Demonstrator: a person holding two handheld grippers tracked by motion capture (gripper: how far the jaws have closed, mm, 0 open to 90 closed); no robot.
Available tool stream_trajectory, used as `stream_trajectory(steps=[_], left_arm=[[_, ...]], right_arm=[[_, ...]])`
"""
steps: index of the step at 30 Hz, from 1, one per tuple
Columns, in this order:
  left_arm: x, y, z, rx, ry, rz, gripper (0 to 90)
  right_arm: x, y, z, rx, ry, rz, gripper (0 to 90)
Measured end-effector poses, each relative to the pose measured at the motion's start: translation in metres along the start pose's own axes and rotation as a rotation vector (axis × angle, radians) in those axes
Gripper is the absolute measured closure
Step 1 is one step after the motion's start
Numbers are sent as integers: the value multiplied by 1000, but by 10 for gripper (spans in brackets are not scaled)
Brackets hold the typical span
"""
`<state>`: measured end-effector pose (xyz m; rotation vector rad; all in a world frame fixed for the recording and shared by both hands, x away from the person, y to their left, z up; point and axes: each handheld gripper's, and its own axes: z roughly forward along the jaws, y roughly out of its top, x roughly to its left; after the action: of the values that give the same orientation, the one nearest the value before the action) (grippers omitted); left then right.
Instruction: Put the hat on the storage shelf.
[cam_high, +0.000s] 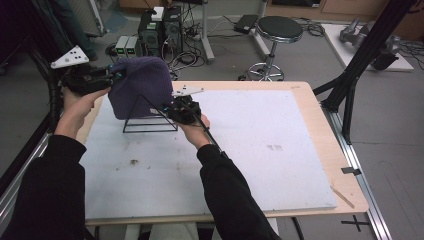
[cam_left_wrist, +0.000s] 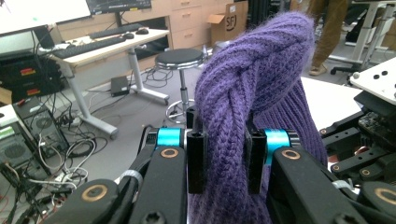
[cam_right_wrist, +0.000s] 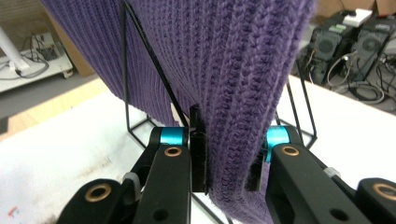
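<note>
I am looking down on the table (cam_high: 260, 150), its white top filling the middle of the high view. The purple knit hat (cam_high: 140, 85) is draping over a black wire stand (cam_high: 150, 120) at upper left, crown up, opening downward. My left gripper (cam_high: 114, 76) is reaching in from the left, jaws clamping a fold of knit; its own view is showing the cabled ridge. My right gripper (cam_high: 172, 107) is pinching the hem beside the stand.

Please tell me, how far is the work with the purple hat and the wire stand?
Done: the purple knit hat already drapes over the black wire stand. In hand: the left gripper and right gripper both pinch its knit. Left: probably settling it and letting go.
</note>
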<state>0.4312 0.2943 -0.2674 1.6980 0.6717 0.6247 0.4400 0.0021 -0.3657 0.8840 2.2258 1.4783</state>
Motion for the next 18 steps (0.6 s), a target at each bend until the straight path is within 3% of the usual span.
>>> stream_trajectory(steps=[9,14,18], left_arm=[[-1,-12,5,51,7,-18,765],[-8,-11,9,77,1,4,765],[-8,-15,11,87,3,-2,765]], right_arm=[[0,-12,9,47,-42,-10,765],[-2,-17,15,79,-56,23,758],[-5,-22,19,100,-55,53,758]])
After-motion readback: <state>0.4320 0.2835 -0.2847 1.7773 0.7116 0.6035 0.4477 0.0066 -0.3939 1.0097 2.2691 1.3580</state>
